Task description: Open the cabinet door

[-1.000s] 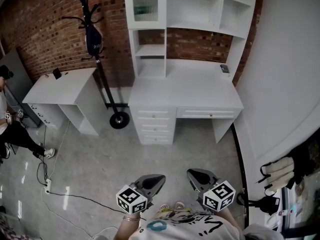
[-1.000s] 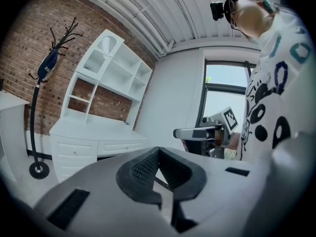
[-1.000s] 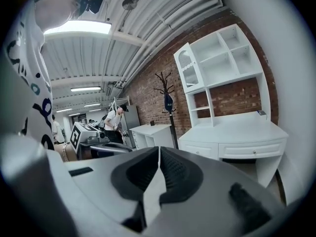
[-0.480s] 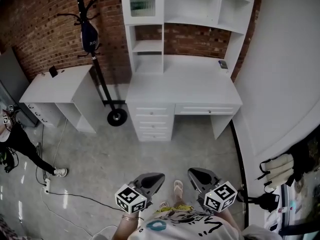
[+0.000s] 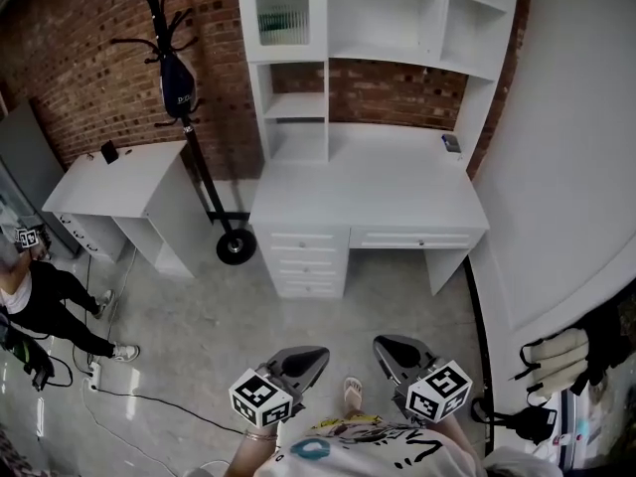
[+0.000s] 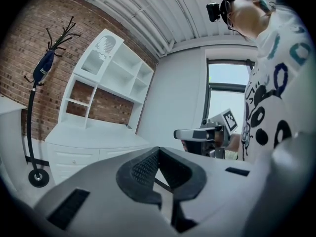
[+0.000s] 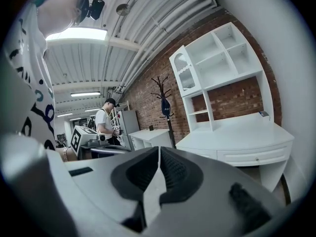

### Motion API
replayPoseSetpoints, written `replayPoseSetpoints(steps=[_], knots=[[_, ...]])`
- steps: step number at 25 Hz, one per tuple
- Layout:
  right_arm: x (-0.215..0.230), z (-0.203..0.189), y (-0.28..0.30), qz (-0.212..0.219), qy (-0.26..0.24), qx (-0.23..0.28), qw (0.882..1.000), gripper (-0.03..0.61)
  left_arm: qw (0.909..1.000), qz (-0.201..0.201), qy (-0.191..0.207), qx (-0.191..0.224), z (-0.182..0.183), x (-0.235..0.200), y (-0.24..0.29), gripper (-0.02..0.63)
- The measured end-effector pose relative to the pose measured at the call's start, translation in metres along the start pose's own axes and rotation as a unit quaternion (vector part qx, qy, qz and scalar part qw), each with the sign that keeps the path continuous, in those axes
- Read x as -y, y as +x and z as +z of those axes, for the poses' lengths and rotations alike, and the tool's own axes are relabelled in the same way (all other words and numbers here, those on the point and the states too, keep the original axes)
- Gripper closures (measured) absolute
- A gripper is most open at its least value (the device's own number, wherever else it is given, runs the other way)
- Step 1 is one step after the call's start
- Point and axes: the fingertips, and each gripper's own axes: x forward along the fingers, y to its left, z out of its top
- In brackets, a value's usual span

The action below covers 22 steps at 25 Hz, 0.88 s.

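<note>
The white desk hutch stands against the brick wall, and its glass-fronted cabinet door point(image 5: 281, 13) at the upper left is closed. The door also shows in the left gripper view point(image 6: 101, 53) and the right gripper view point(image 7: 183, 75), far off in both. My left gripper point(image 5: 316, 354) and right gripper point(image 5: 383, 346) are held side by side low in the head view, well short of the desk point(image 5: 368, 192). Both are shut, tips together, with nothing between them point(image 6: 158, 149) point(image 7: 159, 149).
A black coat stand point(image 5: 179, 78) on a wheeled base is left of the hutch, and a low white side table point(image 5: 109, 182) lies further left. A person point(image 5: 40, 306) stands at the left edge. A cable point(image 5: 149, 400) runs over the floor. A white wall point(image 5: 576, 167) closes the right side.
The desk has shifted in the head view as I stepped forward, both grippers keeping their place in the frame. The person at the left has walked further into view.
</note>
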Motion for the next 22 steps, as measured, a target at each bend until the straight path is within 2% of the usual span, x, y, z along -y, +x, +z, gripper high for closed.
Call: replayPoseSetpoints(steps=[10,15,22], knots=[[0.07,0.043,0.041,0.033,-0.019,0.009,0.999,0.549,0.9996,0.021,0.007,0.019,0.039,-0.054,0.07,0.601],[0.1,0.048,0.049,0.044,-0.014,0.004,0.999,0.549,0.9993,0.026,0.014,0.024,0.053,-0.067,0.101,0.601],[0.137,0.047,0.058,0.051,-0.008,-0.002,0.999,0.549,0.9988,0.041,0.005,0.027,0.052,-0.083,0.134,0.601]])
